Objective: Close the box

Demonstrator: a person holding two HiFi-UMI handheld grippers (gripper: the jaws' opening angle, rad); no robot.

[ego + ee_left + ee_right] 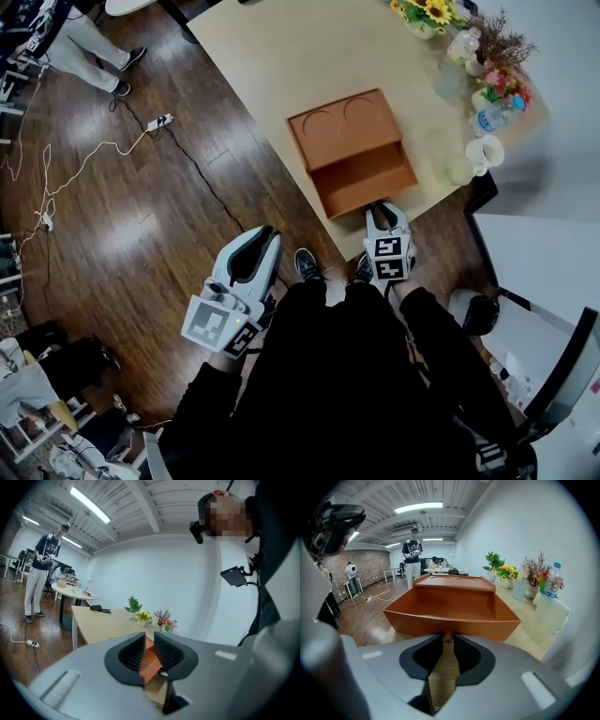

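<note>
Drawer out, right claw on the knob: push it home.
Your left gripper hangs over the floor, off the table, jaws near together and empty. The box sits near the table's near edge, with the drawer pulled toward you. The right gripper is near closed, and the knob looks pinched at its tips. Push straight along the drawer's line with no twist, or the box may slide. There's open room behind the box. Cups stand near on the right.
</note>
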